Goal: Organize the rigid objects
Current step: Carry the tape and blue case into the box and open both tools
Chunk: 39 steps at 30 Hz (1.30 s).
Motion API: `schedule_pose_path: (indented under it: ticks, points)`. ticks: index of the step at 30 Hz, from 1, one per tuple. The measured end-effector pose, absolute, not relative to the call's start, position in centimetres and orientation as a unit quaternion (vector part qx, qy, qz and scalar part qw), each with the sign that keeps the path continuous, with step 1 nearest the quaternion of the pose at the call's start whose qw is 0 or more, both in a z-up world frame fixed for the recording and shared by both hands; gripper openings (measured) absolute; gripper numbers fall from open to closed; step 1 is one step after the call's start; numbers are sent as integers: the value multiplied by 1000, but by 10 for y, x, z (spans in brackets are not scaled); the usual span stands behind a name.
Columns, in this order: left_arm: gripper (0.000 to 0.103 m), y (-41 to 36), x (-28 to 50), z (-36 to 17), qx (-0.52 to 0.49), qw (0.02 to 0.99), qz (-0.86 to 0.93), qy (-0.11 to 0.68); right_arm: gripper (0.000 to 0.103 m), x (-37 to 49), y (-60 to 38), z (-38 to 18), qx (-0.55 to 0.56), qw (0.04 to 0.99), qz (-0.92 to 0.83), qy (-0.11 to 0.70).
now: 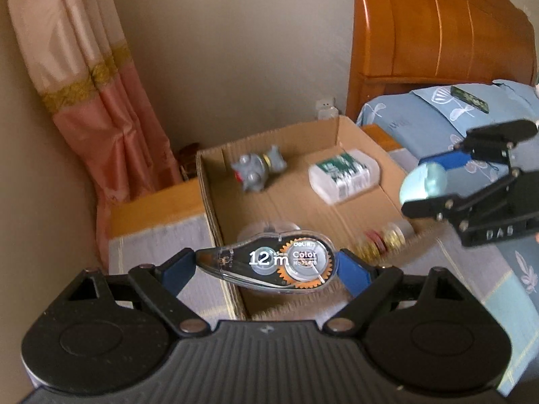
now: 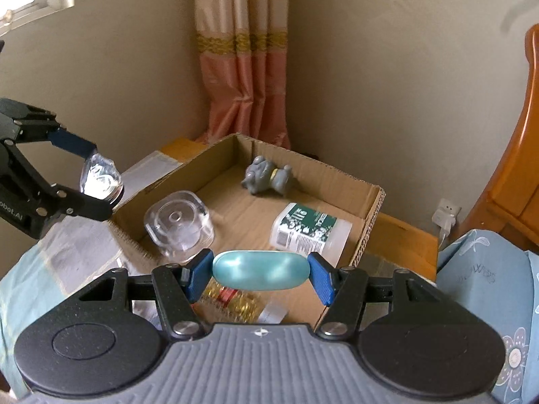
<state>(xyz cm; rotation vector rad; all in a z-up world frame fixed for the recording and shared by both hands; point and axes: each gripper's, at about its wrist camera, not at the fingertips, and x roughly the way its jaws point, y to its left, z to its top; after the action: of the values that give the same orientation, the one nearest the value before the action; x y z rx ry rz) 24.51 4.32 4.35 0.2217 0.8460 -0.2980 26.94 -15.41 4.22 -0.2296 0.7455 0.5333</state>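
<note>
While a clear tape roller (image 1: 269,264) is held tight in the left gripper (image 1: 266,266), a smooth blue oval thing (image 2: 261,271) is squeezed in the right gripper (image 2: 259,274). Both are held over the cardboard box (image 2: 367,198), where a gray toy (image 2: 266,180), a white bottle (image 2: 310,232) and a clear cup (image 2: 178,229) are kept.

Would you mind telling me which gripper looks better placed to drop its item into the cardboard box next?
Probably the left gripper. Its correction tape appears to hang over the cardboard box near an open patch of floor. The right gripper, clamping a teal oval case, seems nearer the box's front edge.
</note>
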Motion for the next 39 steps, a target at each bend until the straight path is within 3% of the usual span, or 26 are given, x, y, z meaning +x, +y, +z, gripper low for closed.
schedule_pose_path:
  ticks: [13,15,17,19,39]
  points:
    - [89,24,309,41,120,892,-127,417,67,304,-146,15,-75,886,223,400]
    - [89,22,315,38,117,891,-126,419,70,303,-146,16,-72,888,222,396]
    - [89,21,322,35,115,891,-124,422,84,301,-149,20,-66,893,221,387]
    - [89,20,329,33,111,890,-121,425,88,298,-152,24,-63,895,221,383]
    - [95,5,353,23,95,895,-107,422,97,259,-158,35,-68,897,231,371]
